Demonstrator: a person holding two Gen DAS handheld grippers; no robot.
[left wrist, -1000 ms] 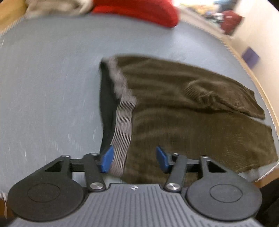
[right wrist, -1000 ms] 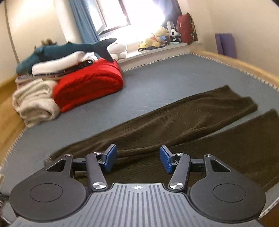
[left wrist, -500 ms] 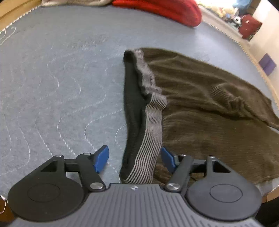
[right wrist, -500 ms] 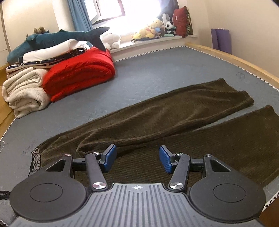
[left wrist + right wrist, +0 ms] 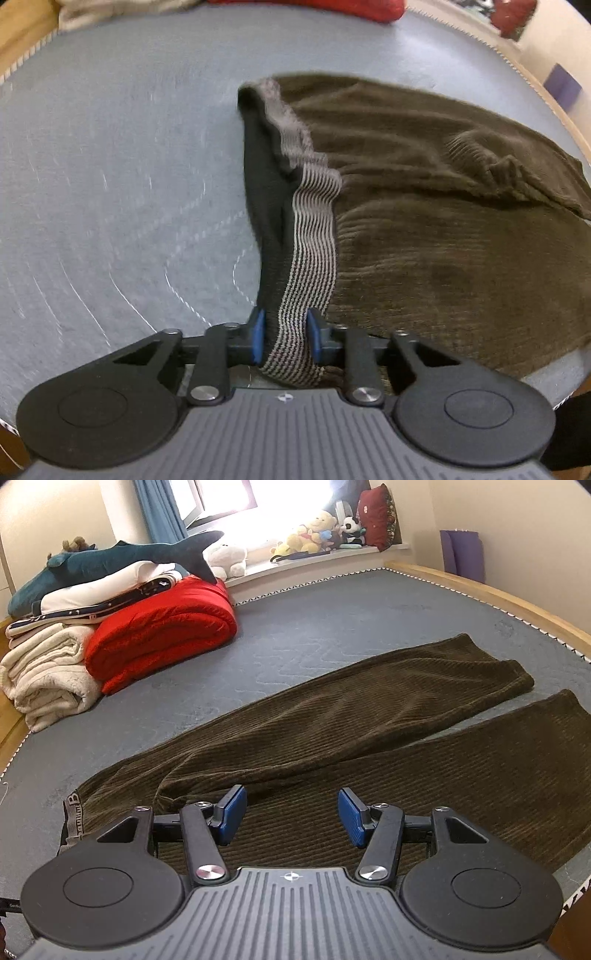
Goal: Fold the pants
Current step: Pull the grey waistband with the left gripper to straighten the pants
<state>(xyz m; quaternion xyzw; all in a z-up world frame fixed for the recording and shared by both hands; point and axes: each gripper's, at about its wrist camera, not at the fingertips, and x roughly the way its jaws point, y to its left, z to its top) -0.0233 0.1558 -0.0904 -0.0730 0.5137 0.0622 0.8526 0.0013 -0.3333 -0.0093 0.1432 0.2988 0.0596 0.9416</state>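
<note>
Dark brown corduroy pants [image 5: 332, 731] lie flat on the grey mattress [image 5: 332, 620], both legs stretched toward the far right. In the left wrist view the pants [image 5: 443, 206] show their striped elastic waistband [image 5: 314, 240]. My left gripper [image 5: 283, 334] is shut on the near end of that waistband. My right gripper [image 5: 290, 814] is open and empty, hovering just above the near leg close to the crotch. The waistband also shows at the left of the right wrist view [image 5: 74, 812].
A red folded blanket [image 5: 162, 631], a cream blanket [image 5: 44, 675] and a blue plush shark [image 5: 110, 559] are stacked at the mattress's far left. Soft toys [image 5: 321, 531] line the windowsill. A wooden bed frame [image 5: 498, 598] edges the right side.
My left gripper has moved in over the waistband's near end and closed on it. My right gripper stayed open and shifted slightly over the near leg.
</note>
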